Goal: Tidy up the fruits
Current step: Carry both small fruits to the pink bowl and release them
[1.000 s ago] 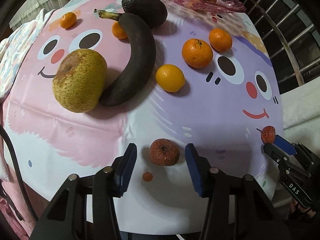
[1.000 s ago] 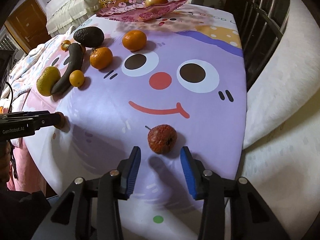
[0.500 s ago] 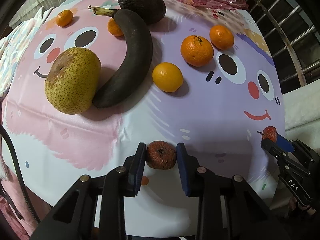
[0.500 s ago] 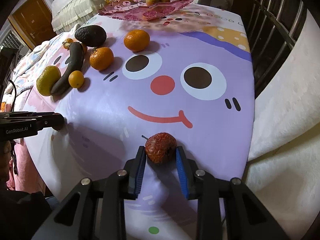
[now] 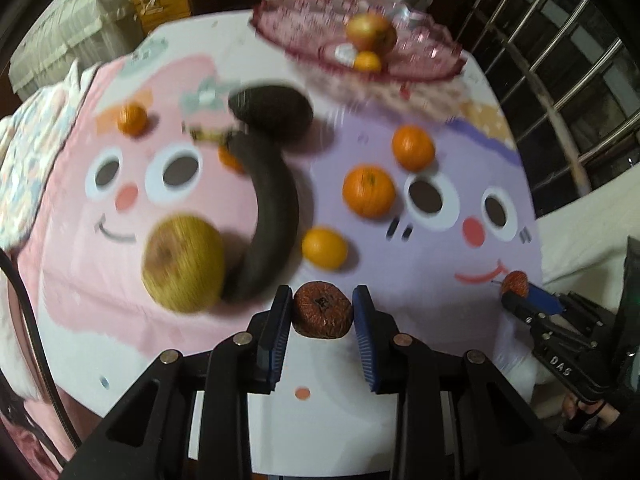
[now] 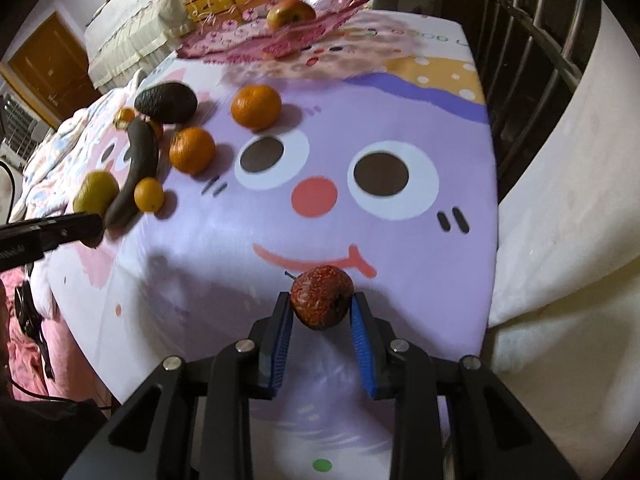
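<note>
Left gripper (image 5: 322, 322): blue pads clenched on a shrivelled brown fruit (image 5: 323, 311), one pad on each flank; the fruit sits between the fingertips, above the white near edge of the cloth (image 5: 440, 280).
Right gripper (image 6: 320, 312): clamped on a wrinkled red fruit (image 6: 321, 298), its thin stem pointing up and left; the fruit is over the purple half of the cloth, just below the printed smile.
Near the left gripper: a yellow-brown pear (image 5: 183, 262) to the left, touching a blackened banana (image 5: 269, 216) that curves up toward a dark avocado (image 5: 271, 112).
Oranges: one (image 5: 325, 249) just above the held brown fruit, two more (image 5: 369, 196) (image 5: 413, 148) farther up on the purple side, a small one (image 5: 132, 120) alone on the pink side, another half hidden behind the banana.
Far end: a pink patterned dish (image 5: 424, 60) at the table's far edge, holding an apple (image 5: 371, 32) and a small orange (image 5: 367, 61).
Cloth: cartoon faces, pink on the left, purple on the right, spread over the table.
Image quality: the left wrist view is motion-blurred; the right wrist view is sharper.
Surroundings: a metal railing (image 6: 532, 60) on the right.
</note>
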